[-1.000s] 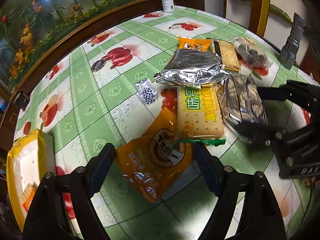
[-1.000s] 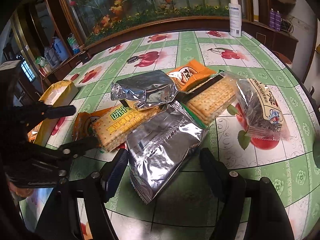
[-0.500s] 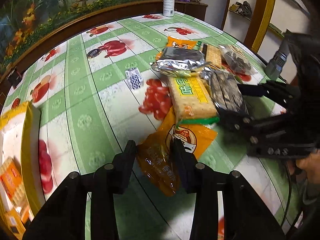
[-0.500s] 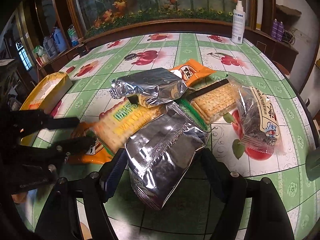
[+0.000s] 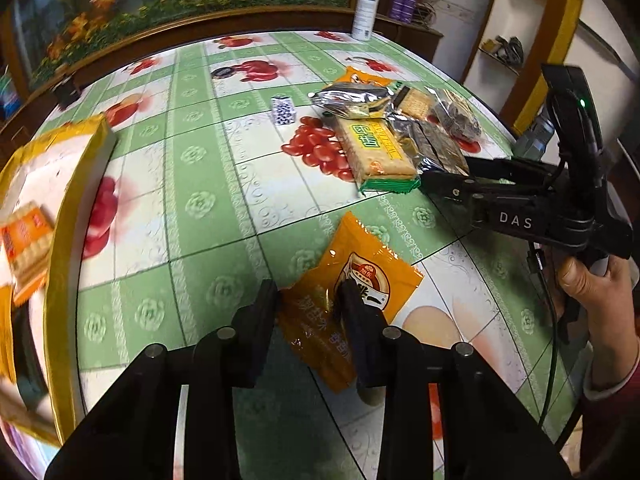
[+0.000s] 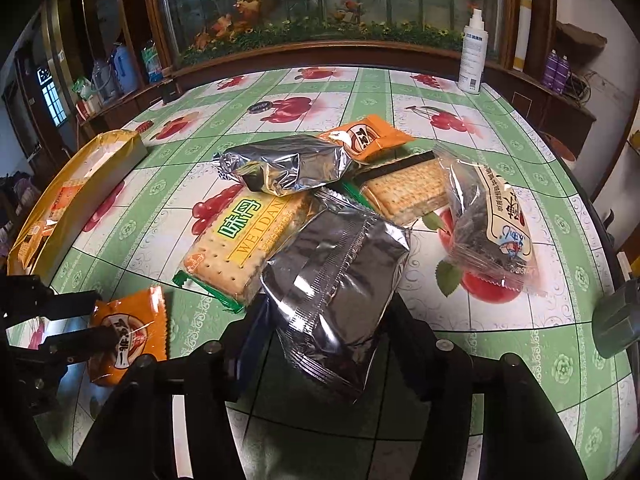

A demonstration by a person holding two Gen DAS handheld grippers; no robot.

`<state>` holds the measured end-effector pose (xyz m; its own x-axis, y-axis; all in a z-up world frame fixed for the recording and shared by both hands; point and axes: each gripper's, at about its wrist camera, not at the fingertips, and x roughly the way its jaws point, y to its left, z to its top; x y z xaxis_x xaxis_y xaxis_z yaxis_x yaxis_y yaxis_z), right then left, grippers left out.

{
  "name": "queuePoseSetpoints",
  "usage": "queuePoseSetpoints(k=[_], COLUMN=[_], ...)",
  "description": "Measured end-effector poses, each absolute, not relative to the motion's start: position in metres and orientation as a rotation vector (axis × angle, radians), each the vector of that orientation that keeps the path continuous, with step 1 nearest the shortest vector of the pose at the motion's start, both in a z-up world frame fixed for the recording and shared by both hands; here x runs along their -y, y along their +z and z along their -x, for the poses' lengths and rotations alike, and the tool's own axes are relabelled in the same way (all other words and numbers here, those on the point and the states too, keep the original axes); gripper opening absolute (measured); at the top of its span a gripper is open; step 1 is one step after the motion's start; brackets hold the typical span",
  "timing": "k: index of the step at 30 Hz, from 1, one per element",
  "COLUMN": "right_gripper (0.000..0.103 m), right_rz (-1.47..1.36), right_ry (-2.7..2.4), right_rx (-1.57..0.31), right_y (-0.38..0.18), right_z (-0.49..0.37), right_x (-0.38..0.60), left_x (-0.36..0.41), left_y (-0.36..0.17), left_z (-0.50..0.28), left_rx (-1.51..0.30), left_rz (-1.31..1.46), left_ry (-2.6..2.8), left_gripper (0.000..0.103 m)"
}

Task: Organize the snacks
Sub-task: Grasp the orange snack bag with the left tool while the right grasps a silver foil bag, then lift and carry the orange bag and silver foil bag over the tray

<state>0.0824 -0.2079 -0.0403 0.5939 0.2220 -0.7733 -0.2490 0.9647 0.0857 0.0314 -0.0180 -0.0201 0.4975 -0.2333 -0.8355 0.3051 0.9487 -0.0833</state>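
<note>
Orange snack packet, glossy and crinkled, bears a round brown logo.

The table's cover looks like smooth, slightly glossy plastic sheet. The near silver packet and the far silver packet are crinkled, mirror-bright foil. The orange packet is glossy film. The seed bag is clear, wrinkled plastic. The left gripper is matt black plastic. The table's far rim is polished wood.
</note>
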Motion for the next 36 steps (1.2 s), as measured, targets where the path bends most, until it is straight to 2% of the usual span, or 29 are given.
queuePoseSetpoints(k=[8,12,13,15,16,17,20,25,27,28,30,31,32,36], right_gripper=[0.055,0.055,0.058,0.064,0.076,0.079,0.080,0.080,0.074,0.066,0.064,0.064,0.064,0.064], right_rz=[0.006,0.037,0.059,0.079,0.056,0.020,-0.042,-0.019,0.044,0.053,0.047,0.042,0.038,0.032], right_ry=[0.317,0.353,0.347,0.297,0.285,0.281,0.257,0.183,0.179,0.191,0.214,0.223,0.229,0.241], right_rx=[-0.857,-0.920,-0.951,-0.937,-0.932,-0.926,-0.918,-0.937,-0.930,-0.926,-0.927,-0.929,-0.929,-0.929], right_y=[-0.026,-0.032,-0.036,-0.037,-0.036,-0.035,-0.033,-0.042,-0.043,-0.043,-0.042,-0.042,-0.042,-0.042], right_z=[-0.053,-0.041,-0.039,-0.034,-0.034,-0.034,-0.044,-0.065,-0.063,-0.060,-0.058,-0.057,-0.055,-0.051], right_x=[0.210,0.206,0.204,0.204,0.206,0.208,0.207,0.195,0.187,0.186,0.186,0.187,0.188,0.192], left_x=[-0.009,-0.017,-0.019,-0.021,-0.023,-0.024,-0.026,-0.023,-0.016,-0.012,0.000,0.006,0.009,0.021], left_y=[-0.017,-0.017,-0.017,-0.014,-0.013,-0.011,-0.008,-0.005,-0.005,-0.004,-0.003,-0.004,-0.004,-0.008], left_z=[-0.015,-0.007,-0.005,-0.001,0.000,0.001,0.004,0.005,0.004,0.003,0.001,0.000,0.000,-0.005], left_rx=[-0.996,-1.002,-1.000,-0.992,-0.987,-0.983,-0.971,-0.965,-0.972,-0.971,-0.971,-0.972,-0.966,-0.968], left_rz=[0.010,0.045,0.049,0.057,0.061,0.068,0.079,0.064,0.029,0.010,-0.055,-0.101,-0.134,-0.274], left_ry=[-0.238,-0.226,-0.221,-0.208,-0.197,-0.190,-0.181,-0.195,-0.234,-0.261,-0.300,-0.311,-0.322,-0.380], left_gripper=[0.028,0.028,0.024,0.023,0.023,0.023,0.023,0.023,0.024,0.025,0.046,0.077,0.089,0.089])
